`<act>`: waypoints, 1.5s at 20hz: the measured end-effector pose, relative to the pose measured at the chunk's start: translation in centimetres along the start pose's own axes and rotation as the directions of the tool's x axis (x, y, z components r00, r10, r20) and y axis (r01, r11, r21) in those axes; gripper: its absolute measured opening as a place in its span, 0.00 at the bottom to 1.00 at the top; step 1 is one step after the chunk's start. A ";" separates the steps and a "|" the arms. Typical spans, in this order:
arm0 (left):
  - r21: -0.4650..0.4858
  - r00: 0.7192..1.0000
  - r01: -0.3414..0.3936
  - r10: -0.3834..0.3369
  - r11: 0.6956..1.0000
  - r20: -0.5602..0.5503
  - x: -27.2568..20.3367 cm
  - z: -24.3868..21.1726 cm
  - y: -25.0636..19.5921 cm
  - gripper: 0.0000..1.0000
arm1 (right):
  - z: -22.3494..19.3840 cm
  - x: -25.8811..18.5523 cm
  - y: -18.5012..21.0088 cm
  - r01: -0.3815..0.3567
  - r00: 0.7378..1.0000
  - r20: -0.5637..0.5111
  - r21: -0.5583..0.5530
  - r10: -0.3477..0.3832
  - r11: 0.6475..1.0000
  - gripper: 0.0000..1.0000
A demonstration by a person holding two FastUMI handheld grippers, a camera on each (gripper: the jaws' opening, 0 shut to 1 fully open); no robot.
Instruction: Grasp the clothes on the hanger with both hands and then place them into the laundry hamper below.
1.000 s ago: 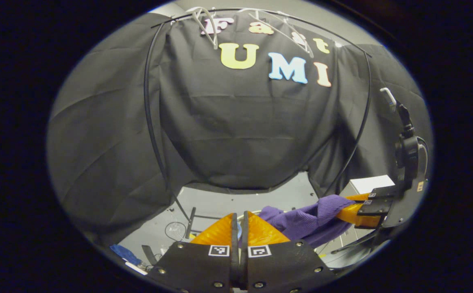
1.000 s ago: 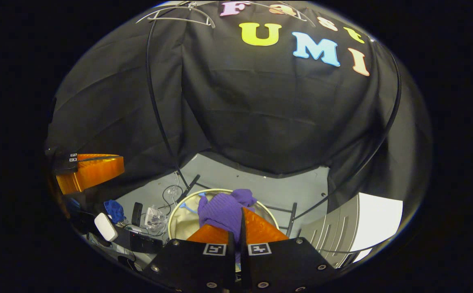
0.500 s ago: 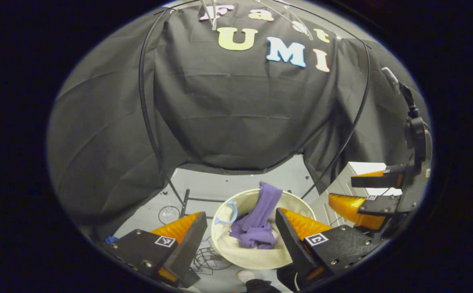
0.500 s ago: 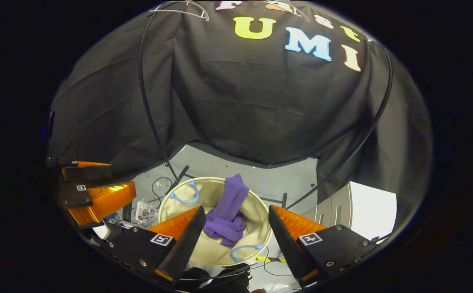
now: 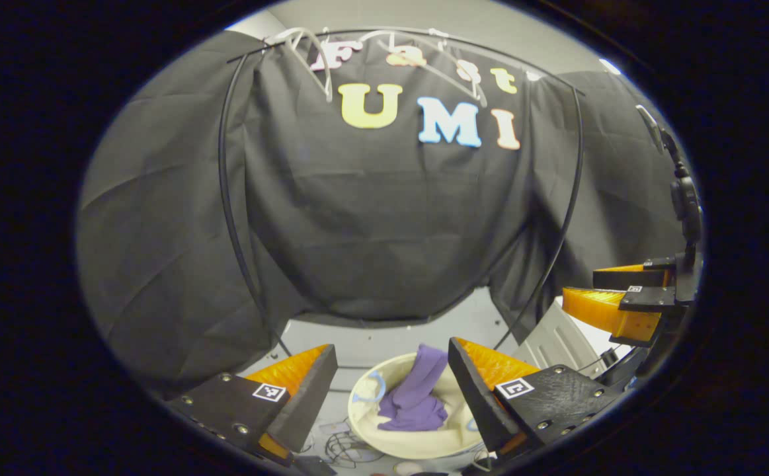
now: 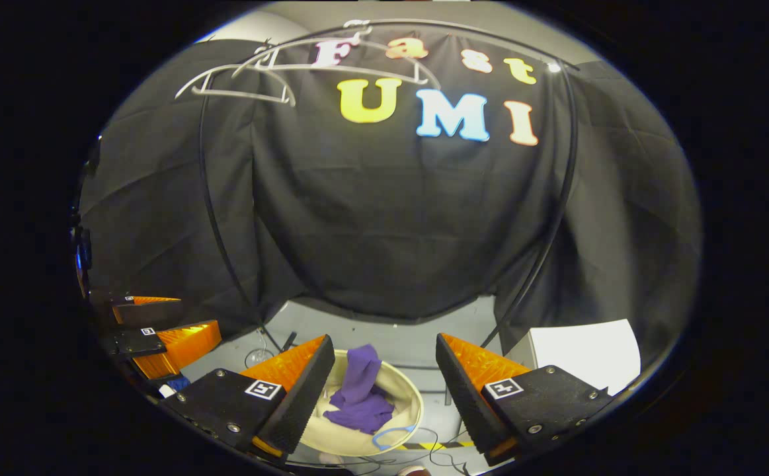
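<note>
A purple garment (image 5: 416,396) (image 6: 361,395) lies crumpled inside the round cream laundry hamper (image 5: 364,433) (image 6: 405,396) on the floor, one end draped up toward its far rim. My left gripper (image 5: 392,380) hangs open above the hamper, nothing between its fingers; in the right gripper view it sits open at the far left (image 6: 153,327). My right gripper (image 6: 381,373) is open too, above the hamper, and appears at the right edge of the left gripper view (image 5: 612,297). Bare white hangers (image 5: 384,56) (image 6: 278,73) hang from the black rail at the top.
A black arched rack frame (image 5: 229,218) (image 6: 209,211) stands before the black cloth wall. A white box (image 6: 586,350) (image 5: 556,340) sits to the right of the hamper. Cables and small items (image 5: 348,449) lie on the grey floor by the hamper.
Both grippers went from shut on the purple garment to open, dropping it into the hamper. Since then both have risen and tilted up; the hamper sits lower in each view.
</note>
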State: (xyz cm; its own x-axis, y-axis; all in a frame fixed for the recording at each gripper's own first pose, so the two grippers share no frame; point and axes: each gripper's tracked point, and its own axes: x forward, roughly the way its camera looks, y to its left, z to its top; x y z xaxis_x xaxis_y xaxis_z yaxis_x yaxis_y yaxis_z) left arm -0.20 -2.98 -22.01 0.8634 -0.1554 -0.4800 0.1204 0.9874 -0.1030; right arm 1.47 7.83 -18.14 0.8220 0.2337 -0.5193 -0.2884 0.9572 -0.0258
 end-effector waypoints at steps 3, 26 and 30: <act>0.001 0.991 -0.025 0.024 1.000 0.130 -2.3 7.8 -1.5 1.00 | 5.4 -2.8 -3.3 0.013 0.991 0.132 0.017 -0.015 1.000 0.96; 0.028 0.845 -0.272 0.225 0.962 0.486 -14.8 30.7 -3.3 1.00 | 19.0 -17.4 -23.4 0.169 0.838 0.503 0.132 -0.213 0.977 0.95; 0.023 0.840 -0.272 0.226 0.962 0.493 -15.4 30.6 -3.6 1.00 | 19.2 -17.4 -23.2 0.161 0.834 0.511 0.140 -0.210 0.977 0.95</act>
State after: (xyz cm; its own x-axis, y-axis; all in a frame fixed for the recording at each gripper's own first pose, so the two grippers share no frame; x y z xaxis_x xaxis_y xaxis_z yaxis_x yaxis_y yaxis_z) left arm 1.06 -3.16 12.42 0.9941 0.1082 0.0034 -0.1082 0.9928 0.0513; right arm 3.28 -15.19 7.93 0.9967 0.0809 0.0090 -0.0810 0.9967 0.0111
